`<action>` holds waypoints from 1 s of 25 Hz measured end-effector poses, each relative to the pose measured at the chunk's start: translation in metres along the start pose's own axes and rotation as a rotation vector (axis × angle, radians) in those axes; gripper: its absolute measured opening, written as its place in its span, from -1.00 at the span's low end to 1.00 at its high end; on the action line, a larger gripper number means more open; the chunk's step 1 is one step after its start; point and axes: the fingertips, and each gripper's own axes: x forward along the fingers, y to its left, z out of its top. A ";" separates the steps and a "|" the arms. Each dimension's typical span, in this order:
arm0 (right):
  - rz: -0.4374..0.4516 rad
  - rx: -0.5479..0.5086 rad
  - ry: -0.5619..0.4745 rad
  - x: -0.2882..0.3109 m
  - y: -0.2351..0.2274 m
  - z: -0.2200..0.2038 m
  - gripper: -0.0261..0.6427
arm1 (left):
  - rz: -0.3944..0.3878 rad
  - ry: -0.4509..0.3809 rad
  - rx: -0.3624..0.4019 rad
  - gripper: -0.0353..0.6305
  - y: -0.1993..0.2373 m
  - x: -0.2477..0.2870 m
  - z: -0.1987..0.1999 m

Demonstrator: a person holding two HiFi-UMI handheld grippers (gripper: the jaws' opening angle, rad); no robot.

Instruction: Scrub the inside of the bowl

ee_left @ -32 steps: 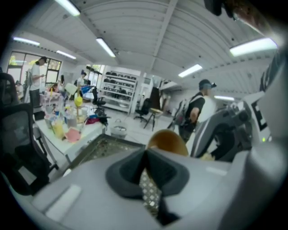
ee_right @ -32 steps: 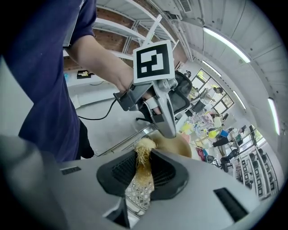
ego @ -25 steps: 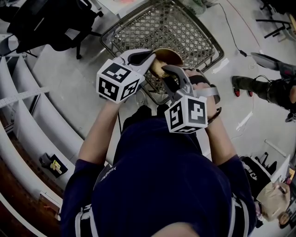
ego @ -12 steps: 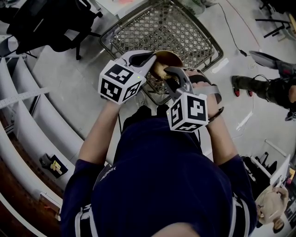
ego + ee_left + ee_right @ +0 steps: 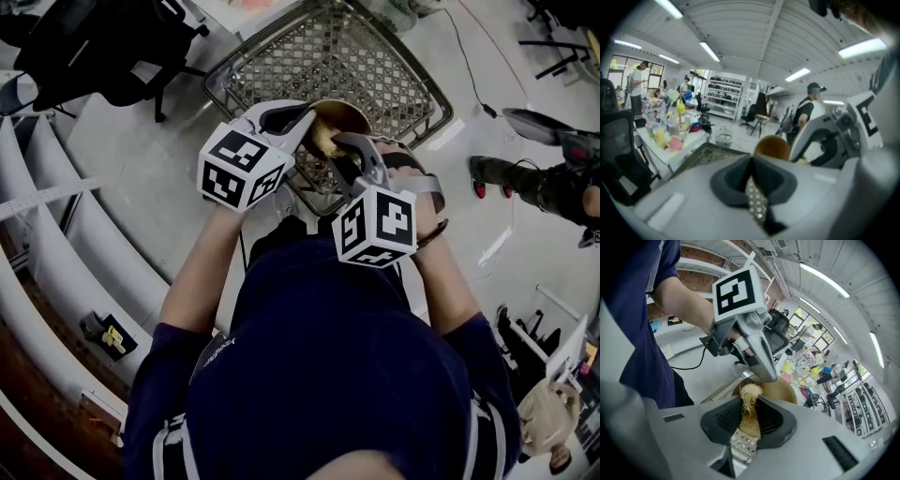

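The person holds the brown bowl [image 5: 349, 114] up in the air over a wire basket [image 5: 328, 56]. The left hand-held gripper [image 5: 305, 117] is clenched on the rim of the bowl. In the left gripper view its dark pads [image 5: 736, 176] are pressed close together, and the round bowl [image 5: 772, 146] shows just past their tips.

The right hand-held gripper [image 5: 342, 150] is grasping a straw scrubber [image 5: 323, 141]. In the right gripper view the yellow straw [image 5: 750, 394] is pinched between the two dark pads, and its fuzzy end sticks out past them. That fuzzy end is right up against the bowl [image 5: 780, 390], just under the left hand-held gripper's long grey jaw.

The two hand-held grippers are close together, in front of the person's dark blue shirt [image 5: 337, 375].
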 end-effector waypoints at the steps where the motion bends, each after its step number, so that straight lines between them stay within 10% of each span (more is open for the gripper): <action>1: 0.029 -0.016 -0.008 0.000 0.006 0.001 -0.72 | 0.010 -0.001 0.005 -0.86 0.004 -0.001 0.001; 7: 0.145 -0.074 -0.052 -0.007 0.021 0.002 -0.72 | 0.025 0.012 0.008 -0.86 0.015 -0.002 -0.004; 14: -0.016 0.014 -0.083 -0.003 -0.012 0.012 -0.72 | 0.017 -0.021 0.008 -0.86 0.008 0.000 0.009; 25: 0.036 -0.064 -0.017 -0.006 0.002 0.000 -0.72 | 0.082 0.040 0.107 -0.86 0.025 -0.010 0.001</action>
